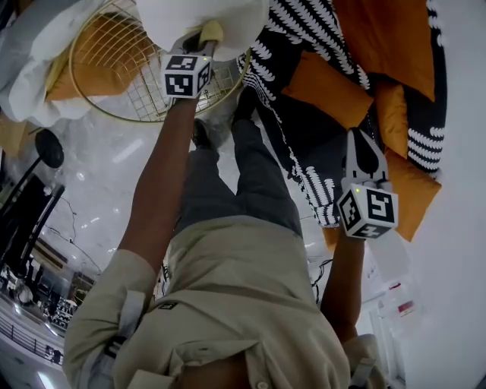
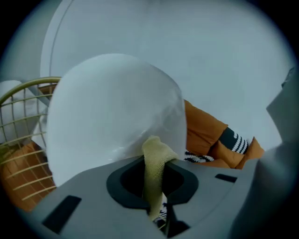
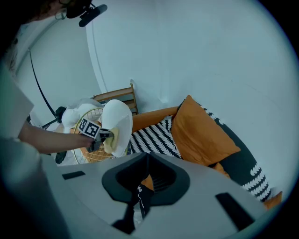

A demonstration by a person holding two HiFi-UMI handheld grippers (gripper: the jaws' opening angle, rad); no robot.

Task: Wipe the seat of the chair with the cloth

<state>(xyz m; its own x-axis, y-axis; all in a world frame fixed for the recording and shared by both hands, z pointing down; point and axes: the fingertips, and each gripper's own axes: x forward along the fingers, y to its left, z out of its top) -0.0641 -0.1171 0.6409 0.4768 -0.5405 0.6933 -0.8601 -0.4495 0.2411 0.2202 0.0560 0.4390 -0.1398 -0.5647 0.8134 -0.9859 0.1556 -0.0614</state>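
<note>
A pale yellow cloth (image 2: pixel 153 161) is pinched in my left gripper (image 2: pixel 159 212), which is shut on it. The cloth (image 1: pixel 212 33) presses against the white seat cushion (image 1: pixel 205 17) of the gold wire chair (image 1: pixel 114 80). The right gripper view shows this from the side: the left gripper (image 3: pixel 103 136) holds the cloth (image 3: pixel 112 140) on the white cushion (image 3: pixel 117 120). My right gripper (image 1: pixel 363 146) hangs apart over the sofa, its jaws (image 3: pixel 139 205) closed with nothing between them.
A dark sofa (image 1: pixel 319 129) carries orange cushions (image 1: pixel 328 87) and a black-and-white striped pillow (image 3: pixel 154 136). A wooden chair (image 3: pixel 119 96) stands behind the wire chair by the white wall. A black stand (image 1: pixel 47 148) rises at the left. The person's legs (image 1: pixel 243 175) are beside the sofa.
</note>
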